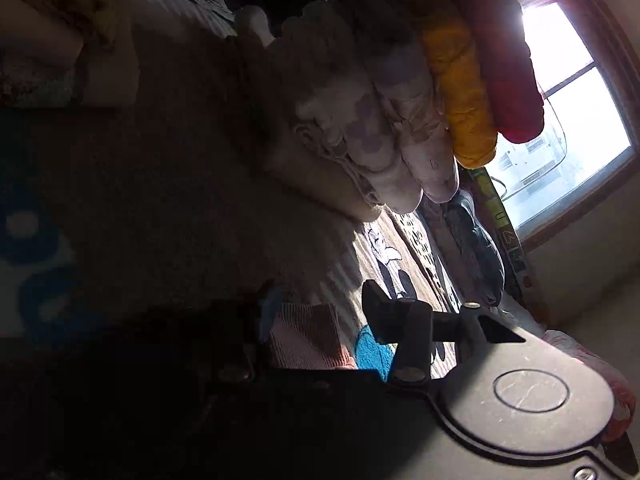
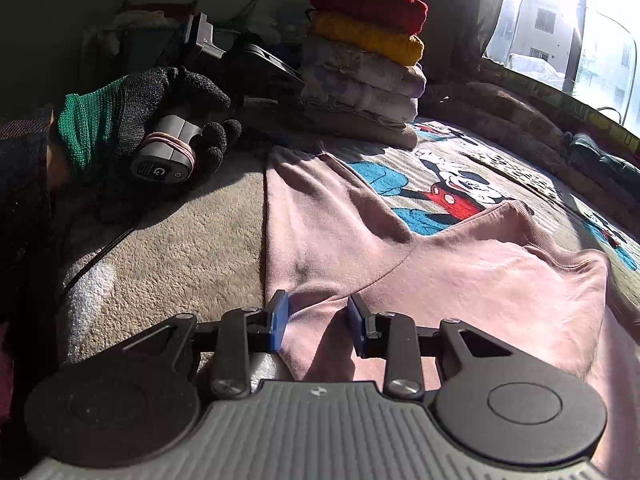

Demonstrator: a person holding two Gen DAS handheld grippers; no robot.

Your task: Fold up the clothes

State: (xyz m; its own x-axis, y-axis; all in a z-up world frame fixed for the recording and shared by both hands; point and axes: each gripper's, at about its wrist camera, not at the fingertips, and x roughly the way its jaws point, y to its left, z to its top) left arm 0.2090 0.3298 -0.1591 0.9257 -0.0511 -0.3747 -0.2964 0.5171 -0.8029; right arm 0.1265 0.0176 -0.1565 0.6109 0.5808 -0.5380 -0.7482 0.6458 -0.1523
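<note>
Pink sweatshirt point(image 2: 420, 280) spread flat on the Mickey Mouse blanket point(image 2: 452, 184), in front of the stack of folded clothes point(image 2: 364, 60), one ribbed cuff point(image 1: 308, 340) lying by the left gripper point(image 1: 320, 320). Right gripper point(image 2: 316, 320) low over the sweatshirt's near edge, blue pads point(image 2: 280, 320) apart with a fold of pink cloth between them, not pinched. Left gripper tipped on its side left of the stack, held by a gloved hand point(image 2: 160, 120); too dark to tell how its jaws stand.

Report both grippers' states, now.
Left gripper: cannot be told; one side is lost in shadow.
Right gripper: jaws open, astride a fold of the pink shirt, not clamped.
</note>
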